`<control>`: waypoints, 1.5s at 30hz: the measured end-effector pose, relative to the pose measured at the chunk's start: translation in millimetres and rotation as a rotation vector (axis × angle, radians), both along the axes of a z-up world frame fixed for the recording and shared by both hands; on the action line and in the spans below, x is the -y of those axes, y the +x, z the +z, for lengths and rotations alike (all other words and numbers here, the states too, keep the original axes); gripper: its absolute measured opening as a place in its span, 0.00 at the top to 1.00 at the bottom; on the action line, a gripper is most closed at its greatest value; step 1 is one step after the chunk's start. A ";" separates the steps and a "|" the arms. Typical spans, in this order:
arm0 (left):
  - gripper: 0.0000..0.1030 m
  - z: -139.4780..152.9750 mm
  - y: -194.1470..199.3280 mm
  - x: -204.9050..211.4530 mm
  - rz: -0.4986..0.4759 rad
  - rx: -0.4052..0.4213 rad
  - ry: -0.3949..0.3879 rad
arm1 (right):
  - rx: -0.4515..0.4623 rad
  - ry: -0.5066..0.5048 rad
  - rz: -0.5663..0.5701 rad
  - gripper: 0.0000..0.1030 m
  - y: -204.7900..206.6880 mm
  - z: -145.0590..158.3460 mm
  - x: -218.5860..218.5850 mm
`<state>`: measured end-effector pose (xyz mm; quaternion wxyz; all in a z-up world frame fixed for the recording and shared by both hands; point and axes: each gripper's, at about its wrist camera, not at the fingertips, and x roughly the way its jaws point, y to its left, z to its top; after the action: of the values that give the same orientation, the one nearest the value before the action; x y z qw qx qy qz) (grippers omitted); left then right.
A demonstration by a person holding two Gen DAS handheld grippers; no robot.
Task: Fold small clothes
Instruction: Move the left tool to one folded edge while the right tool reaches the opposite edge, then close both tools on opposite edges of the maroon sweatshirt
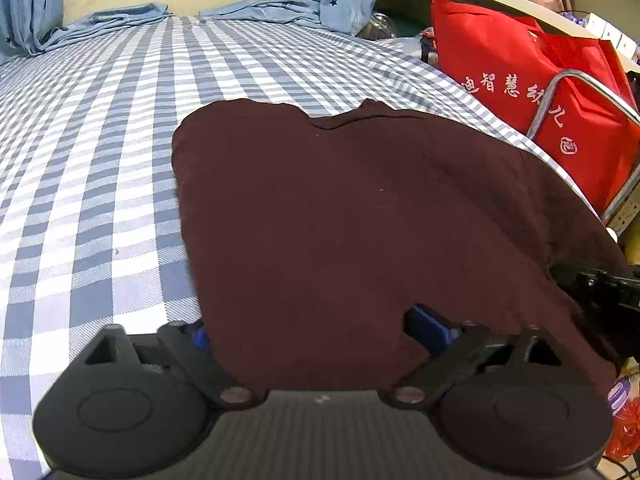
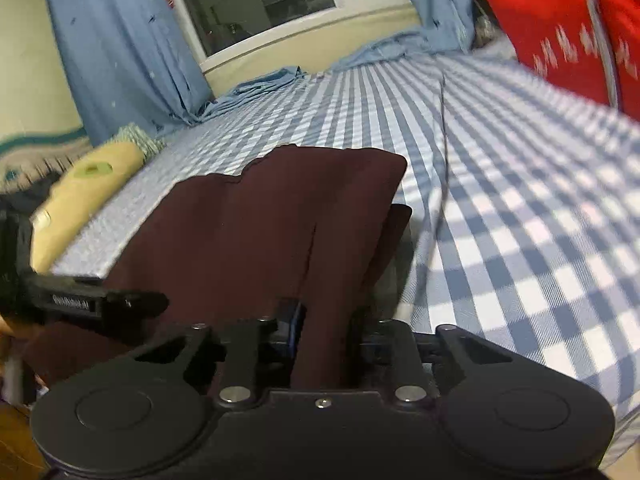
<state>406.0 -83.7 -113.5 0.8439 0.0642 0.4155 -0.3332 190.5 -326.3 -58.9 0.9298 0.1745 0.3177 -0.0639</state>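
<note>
Dark maroon soft cloth top [image 1: 360,216] lies on the blue-and-white checked bed sheet [image 1: 100,160], part folded.

The left gripper [image 1: 316,332] has its fingers spread wide around the near edge, not pinching. The right gripper [image 2: 324,320] has its fingers closed on a bunched fold of the top. It looks about half done: one side seems folded over, and more folds and smoothing are left.

The dark maroon garment [image 1: 360,220] lies spread on the blue checked bed sheet [image 1: 100,160], mostly flat with small wrinkles at its far edge; its near right part is bunched and lifted
</note>
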 end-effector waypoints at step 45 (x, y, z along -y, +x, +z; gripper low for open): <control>0.37 6.0 -29.8 -22.4 0.030 -0.050 -0.079 | 0.080 -0.010 0.020 0.88 -17.9 52.7 -39.8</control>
<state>376.2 -61.2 -107.5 0.8402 0.0161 0.4237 -0.3380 172.6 -286.4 -6.2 0.9433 0.1692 0.2814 -0.0493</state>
